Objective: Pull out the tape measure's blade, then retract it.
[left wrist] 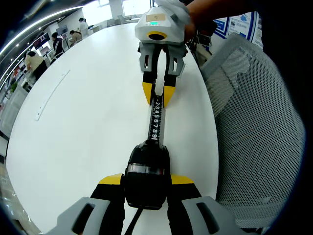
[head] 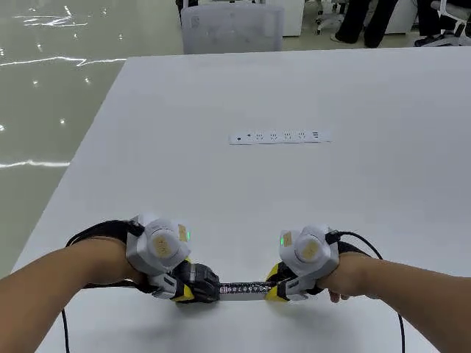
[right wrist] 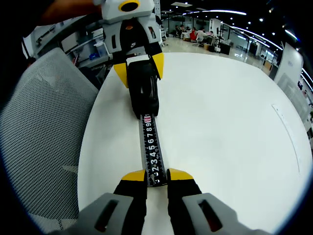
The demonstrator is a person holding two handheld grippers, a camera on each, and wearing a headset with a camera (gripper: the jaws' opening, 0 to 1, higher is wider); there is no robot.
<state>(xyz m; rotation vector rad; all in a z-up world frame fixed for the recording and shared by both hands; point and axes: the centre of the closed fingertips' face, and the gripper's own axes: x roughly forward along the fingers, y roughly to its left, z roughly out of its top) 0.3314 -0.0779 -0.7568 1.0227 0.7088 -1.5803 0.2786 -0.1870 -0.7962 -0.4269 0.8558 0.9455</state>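
Note:
A black tape measure case [head: 203, 283] rests on the white table [head: 294, 191] near its front edge, and my left gripper [head: 184, 288] is shut on it. In the left gripper view the case [left wrist: 146, 172] sits between the yellow-tipped jaws of that gripper [left wrist: 146, 180]. A short length of numbered blade [head: 246, 287] runs from the case to my right gripper [head: 278, 290], which is shut on the blade's end. In the right gripper view the blade [right wrist: 150, 147] leads from my right gripper [right wrist: 156, 176] up to the case [right wrist: 145, 93].
A white power strip [head: 280, 137] lies at mid-table. A grey mesh chair [left wrist: 254, 127] stands close beside the table's front edge, and another chair [head: 232, 28] is at the far end. Cables trail from both grippers. People stand in the background.

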